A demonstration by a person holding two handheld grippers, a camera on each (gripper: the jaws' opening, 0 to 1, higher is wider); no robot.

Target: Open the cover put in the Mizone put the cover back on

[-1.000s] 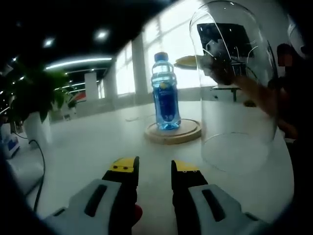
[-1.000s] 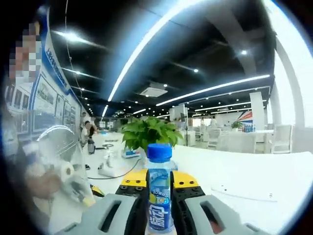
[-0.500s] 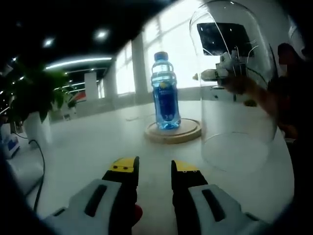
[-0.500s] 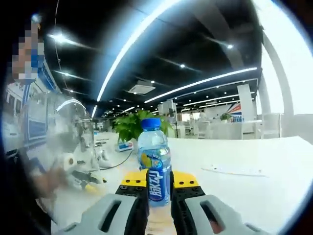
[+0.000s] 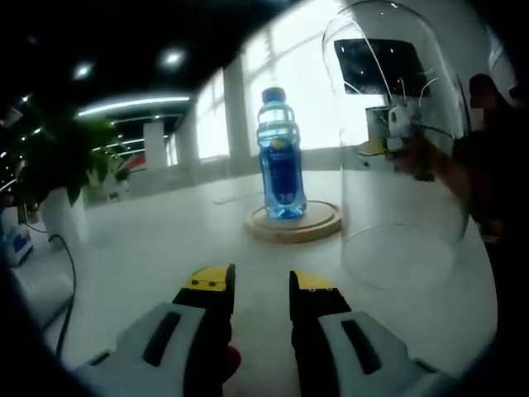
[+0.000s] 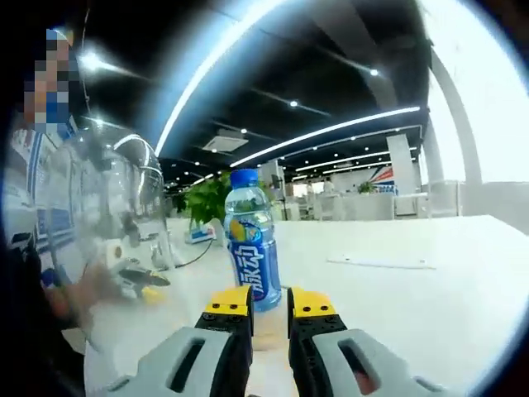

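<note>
The blue Mizone bottle (image 5: 281,153) stands upright on a round wooden base (image 5: 293,222) in the middle of the white table. A clear glass dome cover (image 5: 401,149) rests on the table to the right of the base, apart from it. My left gripper (image 5: 262,281) is low and well short of the base, open, with nothing between its jaws. Through the dome the right gripper (image 5: 387,132) appears with a hand behind it. In the right gripper view the bottle (image 6: 250,240) stands just beyond my right gripper (image 6: 270,302), which is open and holds nothing. The dome (image 6: 116,215) is at the left.
A potted plant (image 5: 58,157) and a dark cable (image 5: 70,273) sit at the table's left end. A person (image 5: 496,165) stands to the right of the dome. A flat white sheet (image 6: 380,263) lies on the table to the right of the bottle.
The right gripper has drawn back from the bottle, which now stands free on the base. Seen through the dome, it has slid to the right. The left gripper has stayed put.
</note>
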